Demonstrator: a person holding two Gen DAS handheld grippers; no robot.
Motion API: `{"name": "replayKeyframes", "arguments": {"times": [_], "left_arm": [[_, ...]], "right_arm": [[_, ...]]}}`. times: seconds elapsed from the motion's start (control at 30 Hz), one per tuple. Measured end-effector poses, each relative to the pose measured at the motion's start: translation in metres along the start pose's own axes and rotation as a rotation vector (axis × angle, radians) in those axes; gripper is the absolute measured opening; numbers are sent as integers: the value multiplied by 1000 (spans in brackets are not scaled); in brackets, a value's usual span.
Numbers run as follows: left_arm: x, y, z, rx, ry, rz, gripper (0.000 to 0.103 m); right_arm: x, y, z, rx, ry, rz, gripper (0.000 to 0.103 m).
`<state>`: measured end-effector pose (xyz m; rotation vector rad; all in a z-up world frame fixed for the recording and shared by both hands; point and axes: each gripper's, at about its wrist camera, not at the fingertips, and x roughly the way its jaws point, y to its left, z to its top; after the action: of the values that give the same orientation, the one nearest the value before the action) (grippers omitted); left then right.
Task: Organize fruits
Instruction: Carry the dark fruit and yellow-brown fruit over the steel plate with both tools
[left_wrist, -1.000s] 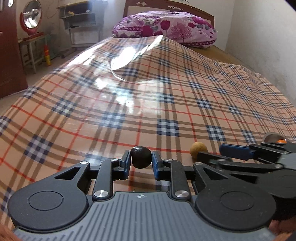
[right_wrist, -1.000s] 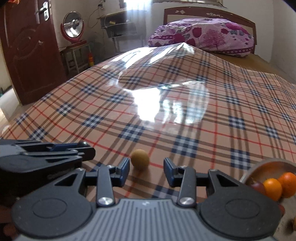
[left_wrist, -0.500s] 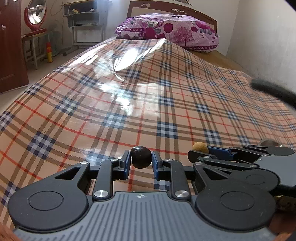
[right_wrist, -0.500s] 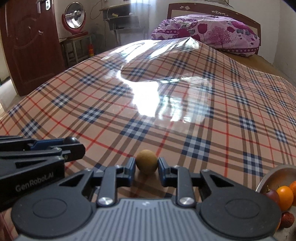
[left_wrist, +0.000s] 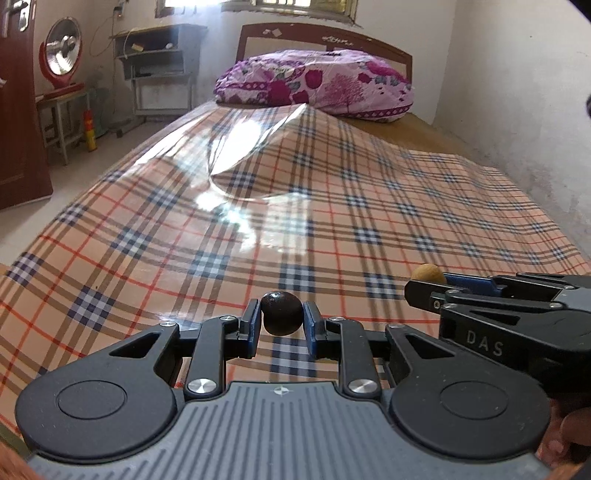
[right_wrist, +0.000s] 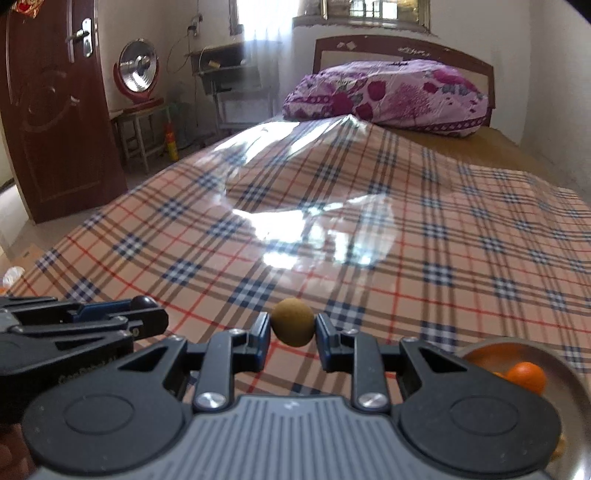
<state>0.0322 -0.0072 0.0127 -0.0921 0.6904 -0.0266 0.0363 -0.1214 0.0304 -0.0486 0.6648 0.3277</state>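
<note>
My left gripper (left_wrist: 281, 321) is shut on a small dark brown round fruit (left_wrist: 281, 313), held above the plaid cloth. My right gripper (right_wrist: 292, 328) is shut on a small tan round fruit (right_wrist: 292, 326), also lifted off the cloth. The right gripper (left_wrist: 428, 286) shows in the left wrist view at the right, with the tan fruit (left_wrist: 428, 274) at its tip. The left gripper (right_wrist: 147, 314) shows in the right wrist view at the left, with the dark fruit (right_wrist: 142, 302). A metal bowl (right_wrist: 554, 365) at lower right holds an orange fruit (right_wrist: 526, 376).
The glossy plaid cloth (left_wrist: 295, 221) covers a bed, with a purple floral pillow (left_wrist: 314, 86) at the far end. A wall (left_wrist: 517, 110) runs along the right. A brown door (right_wrist: 48, 110), a red heater (right_wrist: 138, 75) on a stool and a grey shelf stand at left.
The right gripper closed on the tan fruit. Both grippers then rose from the cloth, each with its fruit, and the views tilted up.
</note>
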Motion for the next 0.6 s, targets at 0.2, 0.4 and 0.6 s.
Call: {"name": "replayKeyframes", "arguments": {"times": [0.2,0.4,0.6], "left_arm": [[-32,-21,-3,26,-32,-19,25],[-62,-43,-8,51,-62,-34,25],[-85,-57,-11,70,-92,-50,25]], "right_arm": [[-37,-3,-3,16,-41,-15,27],[-72,-6,-7,30,-84,-26,27],[-104,-13,-14,45,-120,-48,27]]}}
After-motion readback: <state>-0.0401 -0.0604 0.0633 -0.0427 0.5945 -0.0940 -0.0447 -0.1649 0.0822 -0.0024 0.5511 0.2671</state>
